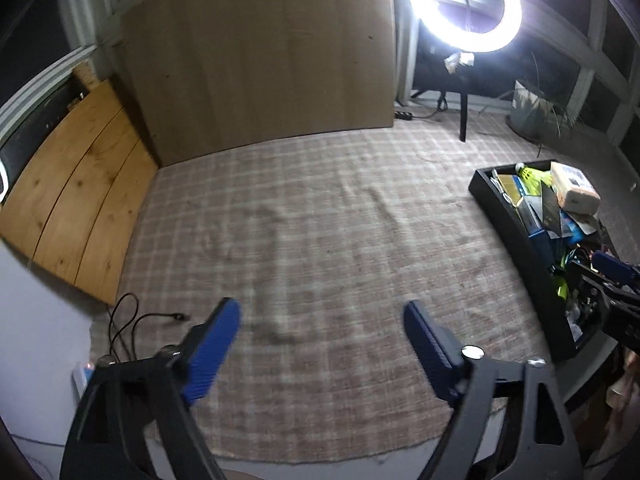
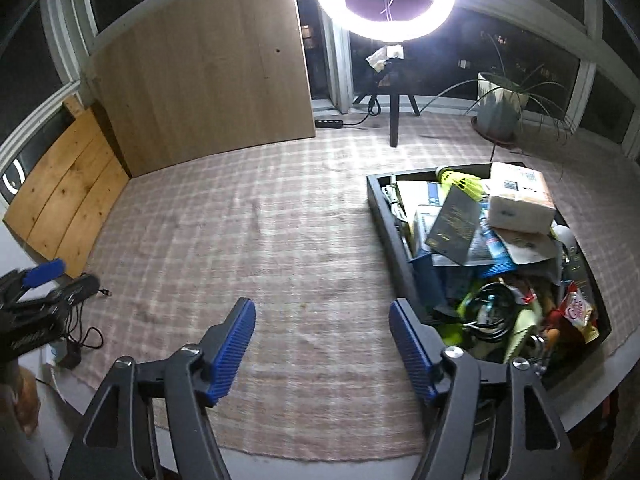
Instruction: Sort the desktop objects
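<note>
Right wrist view: both tools, left tool (image 1: 322, 320) and right tool (image 2: 323, 318), gape empty over woven plaid cloth (image 2: 280, 240); rectangular black tray (image 2: 394, 236) brims with clutter.

One black tray (image 2: 384, 216) (heaped, its contents too jumbled to count). One ring light (image 2: 384, 4), one potted plant (image 2: 500, 108), two wooden boards (image 2: 200, 80).
</note>
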The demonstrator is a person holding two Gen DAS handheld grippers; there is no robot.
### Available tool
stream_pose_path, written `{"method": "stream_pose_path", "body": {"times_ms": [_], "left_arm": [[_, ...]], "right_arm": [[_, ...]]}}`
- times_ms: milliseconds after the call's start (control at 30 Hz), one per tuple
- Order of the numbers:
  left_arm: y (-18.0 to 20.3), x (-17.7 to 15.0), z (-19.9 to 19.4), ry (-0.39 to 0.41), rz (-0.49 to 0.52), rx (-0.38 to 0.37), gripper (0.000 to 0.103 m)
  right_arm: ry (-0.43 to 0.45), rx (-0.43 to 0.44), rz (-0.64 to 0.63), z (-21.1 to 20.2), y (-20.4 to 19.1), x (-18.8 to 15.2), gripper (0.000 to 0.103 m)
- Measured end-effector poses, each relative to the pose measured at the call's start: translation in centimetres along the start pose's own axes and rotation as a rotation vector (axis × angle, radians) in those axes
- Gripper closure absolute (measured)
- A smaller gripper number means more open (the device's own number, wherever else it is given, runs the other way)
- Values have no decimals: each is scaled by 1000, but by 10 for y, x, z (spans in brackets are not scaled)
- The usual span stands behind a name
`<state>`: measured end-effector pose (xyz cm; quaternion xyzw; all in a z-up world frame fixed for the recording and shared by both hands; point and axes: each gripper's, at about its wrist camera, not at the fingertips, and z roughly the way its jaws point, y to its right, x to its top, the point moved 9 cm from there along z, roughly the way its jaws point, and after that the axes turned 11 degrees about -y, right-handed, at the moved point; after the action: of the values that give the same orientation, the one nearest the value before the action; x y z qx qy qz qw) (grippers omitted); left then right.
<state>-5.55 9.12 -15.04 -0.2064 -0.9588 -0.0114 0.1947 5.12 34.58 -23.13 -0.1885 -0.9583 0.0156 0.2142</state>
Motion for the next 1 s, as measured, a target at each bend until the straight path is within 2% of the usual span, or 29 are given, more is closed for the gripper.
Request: {"method": "stream_pose_path", "body": {"times_ms": [267,567,1000], "left_arm": [[-33,-14,-15,36,-32,14,14],[-61,-17,-22,55,-54,19,12],[-78,-14,-18,58,-65,17,10]], "right_arm": [[1,-41,-30,5,-32,4,35],[3,-33,-65,11,-70,6,34],[7,-30,-66,17,-88,9,34]]}}
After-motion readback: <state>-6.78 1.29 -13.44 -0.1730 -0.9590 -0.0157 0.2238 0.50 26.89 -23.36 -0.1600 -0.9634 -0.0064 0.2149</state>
